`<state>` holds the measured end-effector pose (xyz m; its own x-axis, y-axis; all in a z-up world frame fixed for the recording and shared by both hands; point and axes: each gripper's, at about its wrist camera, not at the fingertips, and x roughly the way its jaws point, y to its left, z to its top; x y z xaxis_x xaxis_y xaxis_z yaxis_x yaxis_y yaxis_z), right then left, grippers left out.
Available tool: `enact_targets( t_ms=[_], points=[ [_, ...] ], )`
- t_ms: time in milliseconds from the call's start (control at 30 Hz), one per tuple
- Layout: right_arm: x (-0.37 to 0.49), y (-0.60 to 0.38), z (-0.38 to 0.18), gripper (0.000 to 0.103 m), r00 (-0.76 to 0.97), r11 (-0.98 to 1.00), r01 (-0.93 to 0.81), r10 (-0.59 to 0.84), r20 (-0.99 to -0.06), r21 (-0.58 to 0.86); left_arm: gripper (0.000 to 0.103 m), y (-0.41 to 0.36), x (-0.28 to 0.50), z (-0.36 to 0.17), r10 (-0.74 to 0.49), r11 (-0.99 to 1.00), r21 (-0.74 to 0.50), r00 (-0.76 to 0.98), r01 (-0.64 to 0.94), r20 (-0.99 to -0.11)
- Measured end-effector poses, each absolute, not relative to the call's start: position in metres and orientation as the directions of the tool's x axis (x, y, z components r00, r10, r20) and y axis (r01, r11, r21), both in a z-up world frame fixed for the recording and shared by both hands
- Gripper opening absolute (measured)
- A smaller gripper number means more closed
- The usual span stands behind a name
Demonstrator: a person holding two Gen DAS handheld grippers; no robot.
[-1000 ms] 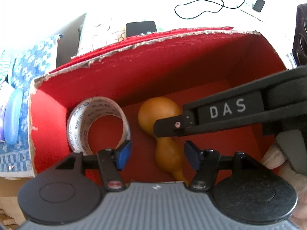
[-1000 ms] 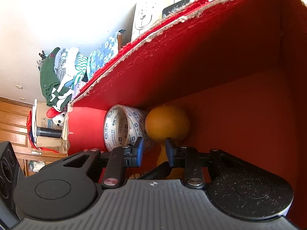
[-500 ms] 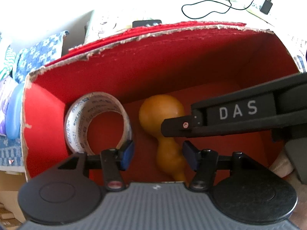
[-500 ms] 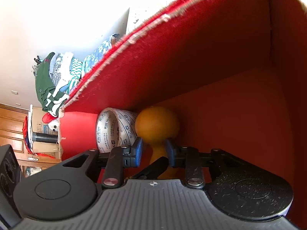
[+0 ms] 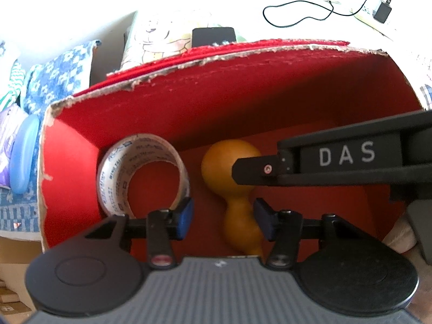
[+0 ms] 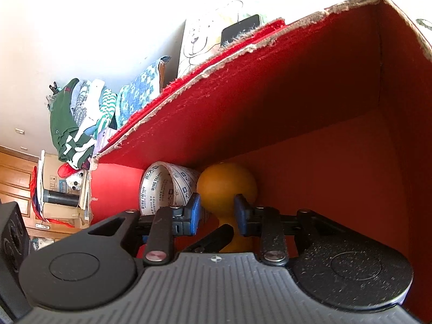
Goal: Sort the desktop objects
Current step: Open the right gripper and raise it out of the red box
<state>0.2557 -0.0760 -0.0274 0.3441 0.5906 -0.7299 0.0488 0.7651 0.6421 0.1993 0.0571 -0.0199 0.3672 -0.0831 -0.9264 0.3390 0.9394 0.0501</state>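
— Orange-brown and smooth, the gourd (image 5: 229,167) has a round bulb, a pinched waist and a smaller lobe tapering to a stub; where does it lie?

— It lies on the floor of the red cardboard box (image 5: 243,102), bulb toward the far wall, just beside a roll of printed packing tape (image 5: 140,172) standing on edge in the left corner. In the right wrist view the bulb (image 6: 226,183) and the tape roll (image 6: 162,186) appear to touch.

— How do the grippers stand?

— The left hand-held gripper (image 5: 222,216) is spread wide, its blue pads either side of the gourd's waist without touching it. The right hand-held gripper (image 6: 217,212) is also parted, its pads flanking the neck with a gap visible on each side. From the left wrist view its black finger marked DAS (image 5: 324,162) crosses in front of the bulb.

— What differs from half a second ago?

— The right gripper's jaws have widened a little and it has drawn back and tilted, so more of the box rim (image 6: 270,43) and the room shows. The gourd and tape have not moved.
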Motion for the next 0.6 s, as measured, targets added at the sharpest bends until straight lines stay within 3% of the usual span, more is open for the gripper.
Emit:
enact_targets(
  t_ms=[167, 267, 367, 600],
  points=[
    [0.252, -0.079, -0.020, 0.031, 0.364, 0.783, 0.040, 0.567, -0.739, 0.620, 0.060, 0.050, 0.191, -0.010, -0.052, 0.934, 0.102, 0.415, 0.341, -0.908],
    [0.249, -0.082, -0.016, 0.031, 0.370, 0.796, 0.028, 0.553, -0.746, 0.605, 0.076, 0.047, 0.183, 0.000, -0.019, 0.933, 0.154, 0.472, 0.324, -0.881],
    [0.245, -0.085, -0.010, 0.032, 0.393, 0.808, 0.030, 0.532, -0.750, 0.589, 0.077, 0.046, 0.177, 0.008, 0.019, 0.927, 0.212, 0.526, 0.310, -0.850],
    [0.231, -0.093, 0.003, 0.032, 0.456, 0.837, 0.007, 0.484, -0.747, 0.547, 0.077, 0.051, 0.170, 0.014, 0.026, 0.936, 0.208, 0.532, 0.285, -0.846]
  ],
)
